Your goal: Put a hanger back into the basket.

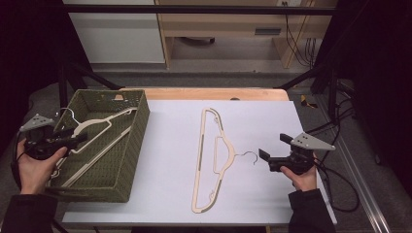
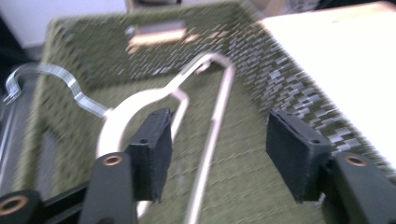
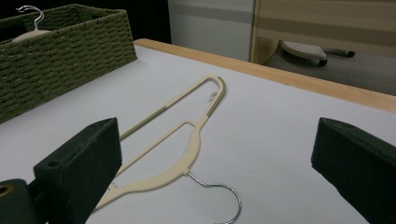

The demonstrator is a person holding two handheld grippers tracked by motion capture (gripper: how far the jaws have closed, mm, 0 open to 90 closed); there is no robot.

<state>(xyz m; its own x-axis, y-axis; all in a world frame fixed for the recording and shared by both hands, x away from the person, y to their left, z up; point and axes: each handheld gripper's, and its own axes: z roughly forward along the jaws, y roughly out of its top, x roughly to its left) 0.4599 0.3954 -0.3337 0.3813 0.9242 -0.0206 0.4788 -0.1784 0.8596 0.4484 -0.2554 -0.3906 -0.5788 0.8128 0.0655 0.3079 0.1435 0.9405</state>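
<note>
Left gripper [image 1: 80, 139] over the near-left edge of the green wicker basket [image 1: 138, 141]; my jaws stand apart with nothing pinched. A cream hanger [image 2: 140, 100] lies inside the basket below them; the left gripper view is blurred, so whether one pad brushes it I cannot tell. Right gripper [image 1: 264, 155] hangs above the white table [image 1: 165, 160], jaws wide apart, empty. Second cream hanger [image 1: 209, 160] lies flat mid-table, its wire hook [image 1: 248, 156] just beside my right jaws.
</note>
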